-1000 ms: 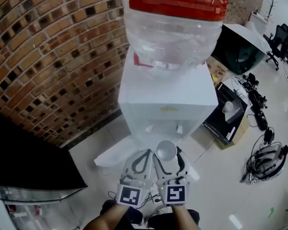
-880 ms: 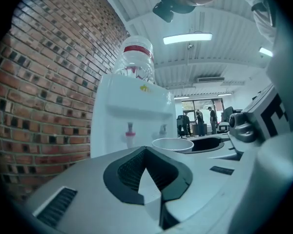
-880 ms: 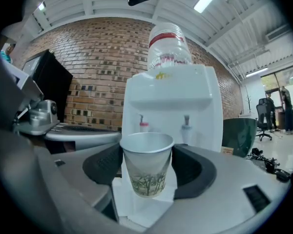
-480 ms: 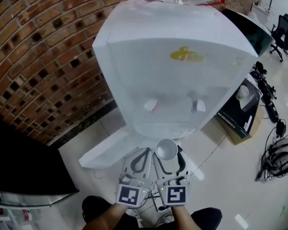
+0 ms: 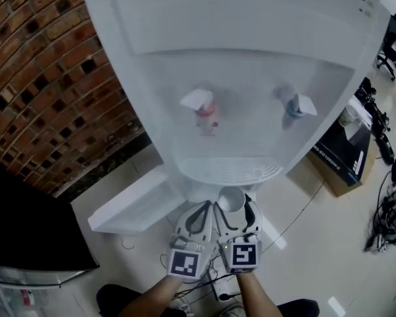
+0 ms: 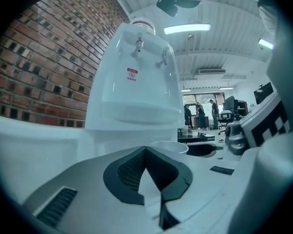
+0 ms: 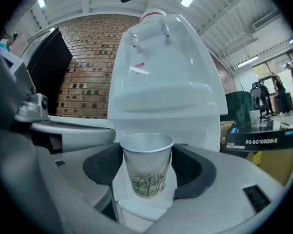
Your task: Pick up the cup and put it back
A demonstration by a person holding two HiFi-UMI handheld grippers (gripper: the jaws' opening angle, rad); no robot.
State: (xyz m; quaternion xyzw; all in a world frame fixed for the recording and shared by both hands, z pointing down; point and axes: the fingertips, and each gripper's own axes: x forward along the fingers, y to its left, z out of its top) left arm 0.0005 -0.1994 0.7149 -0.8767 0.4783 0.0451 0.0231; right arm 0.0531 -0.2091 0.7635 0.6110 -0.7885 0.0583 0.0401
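Cup (image 7: pixel 146 165) is clamped upright between the dark pads of the right gripper (image 5: pixel 237 210), with the jaws spread wide around its wall. It is a paper cup with a green plant print, and nothing can be made out inside it from above. The cup is held in the air and rests on no surface. In the head view it sits just in front of the front edge of the drip tray (image 5: pixel 228 170) of the water dispenser (image 5: pixel 251 65), roughly between the red tap (image 5: pixel 201 107) and the blue tap (image 5: pixel 294 104). Left gripper (image 5: pixel 197 215) is held just beside the right one, jaws together and nothing between them.

Step is judged to be the carry before set-down. The put-back spot is not settled by the pictures, but the drip tray is the likely one. In the right gripper view the tray ledge shows above the cup rim, so the cup is probably lower than the ledge.

- Grip should be kept light, since a thin paper wall can be crushed.
- Cup should be kept plumb, with no wrist roll.
- Base should be seated flat, inside the tray's front edge, before the jaws are spread.
- Jaws should be opened fully and drawn straight back, so the rim is not dragged.
- Left gripper should be kept clear of the cup side.
- Taps overhead should be watched if the cup is raised.
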